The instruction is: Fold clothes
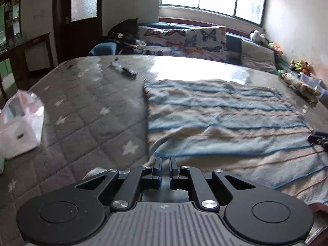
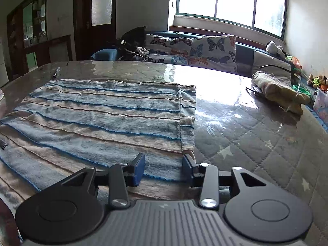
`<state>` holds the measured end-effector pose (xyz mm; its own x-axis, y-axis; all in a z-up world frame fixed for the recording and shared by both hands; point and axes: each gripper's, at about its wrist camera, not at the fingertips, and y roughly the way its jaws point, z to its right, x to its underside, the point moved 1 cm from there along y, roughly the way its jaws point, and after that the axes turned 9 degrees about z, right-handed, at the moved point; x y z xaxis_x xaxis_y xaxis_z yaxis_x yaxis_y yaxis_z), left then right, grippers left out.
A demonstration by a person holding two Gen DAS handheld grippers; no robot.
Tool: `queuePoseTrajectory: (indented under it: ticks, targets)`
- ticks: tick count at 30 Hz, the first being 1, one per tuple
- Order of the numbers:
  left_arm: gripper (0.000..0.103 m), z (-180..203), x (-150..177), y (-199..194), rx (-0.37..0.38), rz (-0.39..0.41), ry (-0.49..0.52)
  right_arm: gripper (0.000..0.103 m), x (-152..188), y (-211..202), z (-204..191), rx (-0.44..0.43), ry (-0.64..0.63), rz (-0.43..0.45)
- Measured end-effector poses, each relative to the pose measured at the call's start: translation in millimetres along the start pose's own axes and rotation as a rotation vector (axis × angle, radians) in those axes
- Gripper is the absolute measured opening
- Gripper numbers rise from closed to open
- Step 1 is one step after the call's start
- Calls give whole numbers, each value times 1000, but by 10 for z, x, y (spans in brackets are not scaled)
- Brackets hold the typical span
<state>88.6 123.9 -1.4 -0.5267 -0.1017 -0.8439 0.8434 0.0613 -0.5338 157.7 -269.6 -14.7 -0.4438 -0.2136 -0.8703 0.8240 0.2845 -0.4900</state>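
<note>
Striped blue-and-beige garment (image 2: 102,112) lies flat on the table (image 2: 256,143), its stripes running side to side, with a folded layer's edge crossing the near part. Left claw (image 1: 165,162) sits at the cloth's near-left corner, jaws narrowed to a slit; whether cloth is pinched between them I cannot tell. Right claw (image 2: 164,164) stands wide above the near-right corner, so each claw is at its own corner.
</note>
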Motion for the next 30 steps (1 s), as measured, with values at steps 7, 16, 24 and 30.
queuePoseTrajectory:
  ticks: [7,16,24,30]
  targets:
    - [7,94,-245,335,19,2,6,40,0,-9,-24,41,-17,7]
    - [7,-7,-443,879,-77,-16,-7,44,28,-12,131,81,22,7]
    - [6,-44,-583,1160,-68,-18,18,46,39,-6,154,93,37,10]
    - [5,43,-670,1373,-54,-6,72,46,16,24,159,128,26,12]
